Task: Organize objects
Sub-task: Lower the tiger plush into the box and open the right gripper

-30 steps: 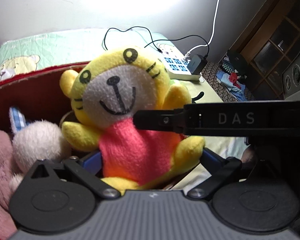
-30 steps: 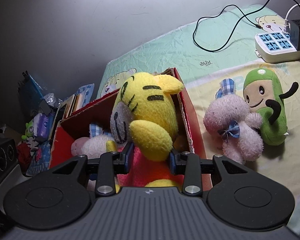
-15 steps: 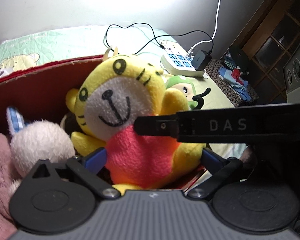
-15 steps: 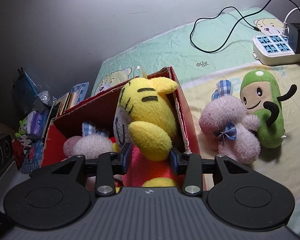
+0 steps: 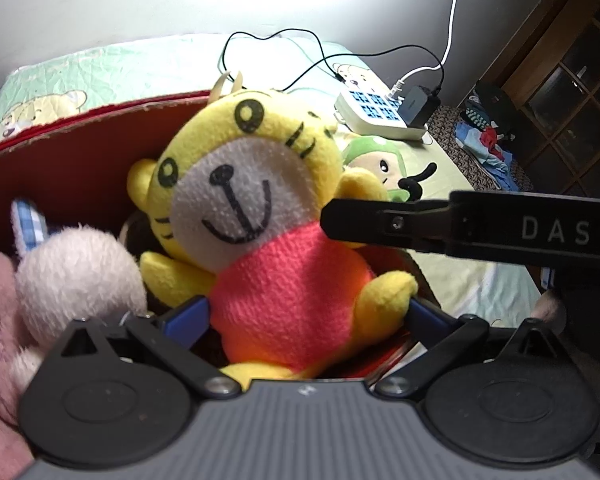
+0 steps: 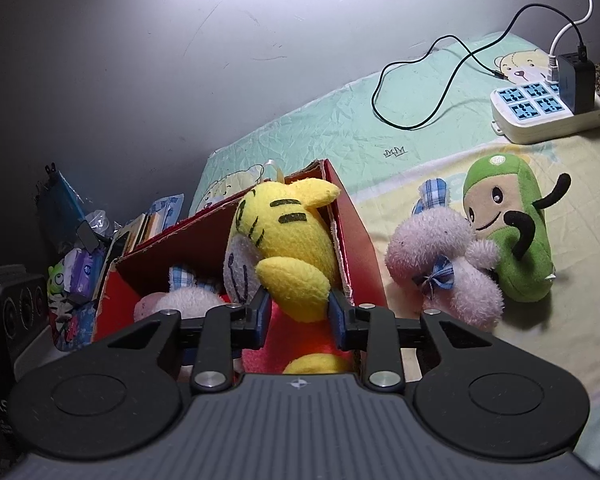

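A yellow tiger plush (image 5: 260, 208) with a red body sits at the right end of the red cardboard box (image 5: 60, 160). My right gripper (image 6: 298, 314) is shut on the tiger plush (image 6: 288, 248), its blue pads on either side of the arm and body. My left gripper (image 5: 312, 316) is open, its blue pads wide on both sides of the tiger's body. The right gripper's black finger (image 5: 420, 224) crosses the left wrist view. A pale fluffy bunny plush (image 5: 80, 272) lies in the box beside the tiger.
On the bedsheet right of the box (image 6: 356, 240) lie a pink bunny plush (image 6: 444, 264) and a green plush (image 6: 508, 232). A white power strip (image 6: 544, 108) with cables sits at the far right. Clutter and a speaker (image 6: 8, 312) stand left of the box.
The tiger plush has gone lower into the box with the right gripper holding it. The green plush has come into sight behind it in the left wrist view.
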Available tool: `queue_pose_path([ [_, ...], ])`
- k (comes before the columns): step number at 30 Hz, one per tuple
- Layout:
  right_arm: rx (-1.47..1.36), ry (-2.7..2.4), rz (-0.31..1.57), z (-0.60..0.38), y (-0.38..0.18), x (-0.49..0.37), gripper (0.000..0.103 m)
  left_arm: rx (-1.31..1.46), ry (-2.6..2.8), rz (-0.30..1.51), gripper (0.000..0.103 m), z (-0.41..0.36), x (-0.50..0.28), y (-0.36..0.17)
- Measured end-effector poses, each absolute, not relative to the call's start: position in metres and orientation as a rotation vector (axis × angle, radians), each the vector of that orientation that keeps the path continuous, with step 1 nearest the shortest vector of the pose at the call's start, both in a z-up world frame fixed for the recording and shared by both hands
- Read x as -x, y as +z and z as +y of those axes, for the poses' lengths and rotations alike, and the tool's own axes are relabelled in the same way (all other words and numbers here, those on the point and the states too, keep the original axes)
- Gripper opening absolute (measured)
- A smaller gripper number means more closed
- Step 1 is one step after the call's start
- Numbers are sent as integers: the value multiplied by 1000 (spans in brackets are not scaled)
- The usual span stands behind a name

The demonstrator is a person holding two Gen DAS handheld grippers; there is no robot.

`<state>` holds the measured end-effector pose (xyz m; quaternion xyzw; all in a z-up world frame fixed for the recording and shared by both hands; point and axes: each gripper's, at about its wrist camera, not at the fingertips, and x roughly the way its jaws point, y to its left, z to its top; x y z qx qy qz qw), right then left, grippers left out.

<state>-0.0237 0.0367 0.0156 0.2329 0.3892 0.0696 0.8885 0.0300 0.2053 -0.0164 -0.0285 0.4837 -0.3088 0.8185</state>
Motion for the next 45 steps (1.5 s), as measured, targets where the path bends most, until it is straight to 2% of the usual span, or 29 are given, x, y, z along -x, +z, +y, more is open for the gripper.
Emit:
queue_pose_path([
  [6, -426, 148, 805, 38, 10, 24, 25, 63, -629, 1053, 103, 201, -32, -20],
  [11, -342, 160, 786, 44, 9, 27, 24, 52, -607, 1060, 103, 199, -32, -21],
  [16, -360, 166, 794, 40, 9, 28, 25, 57, -585, 1079, 103, 199, -33, -21],
  [19, -393, 181, 815, 38, 11, 29, 29, 49, -575, 1075, 102, 198, -32, -18],
  [45, -481, 133, 737, 25, 31, 83, 29, -90, -356, 955, 102, 192, 21, 28],
])
